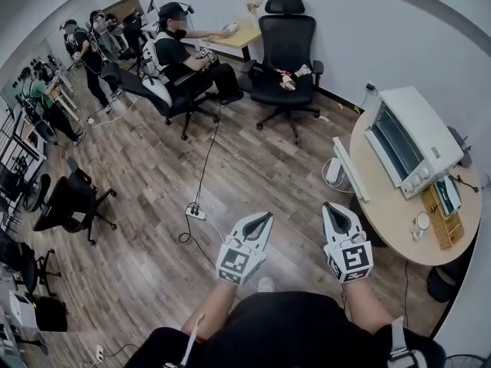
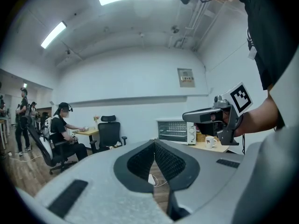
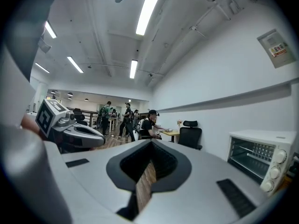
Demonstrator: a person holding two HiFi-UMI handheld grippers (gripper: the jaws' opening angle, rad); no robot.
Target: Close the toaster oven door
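The white toaster oven stands on a round wooden table at the right, its glass front turned toward me. From here the door looks flat against the front. Both grippers hang in the air over the wood floor, well short of the table. My left gripper is shut with nothing in it, tips touching. My right gripper is closer to the table and also shut and empty. The oven shows far off past the left jaws and at the right edge of the right gripper view.
A white flat bar lies along the table's near edge. A mug and a wooden tray sit beside the oven. A power strip with cables lies on the floor. Black office chairs and several people are farther back.
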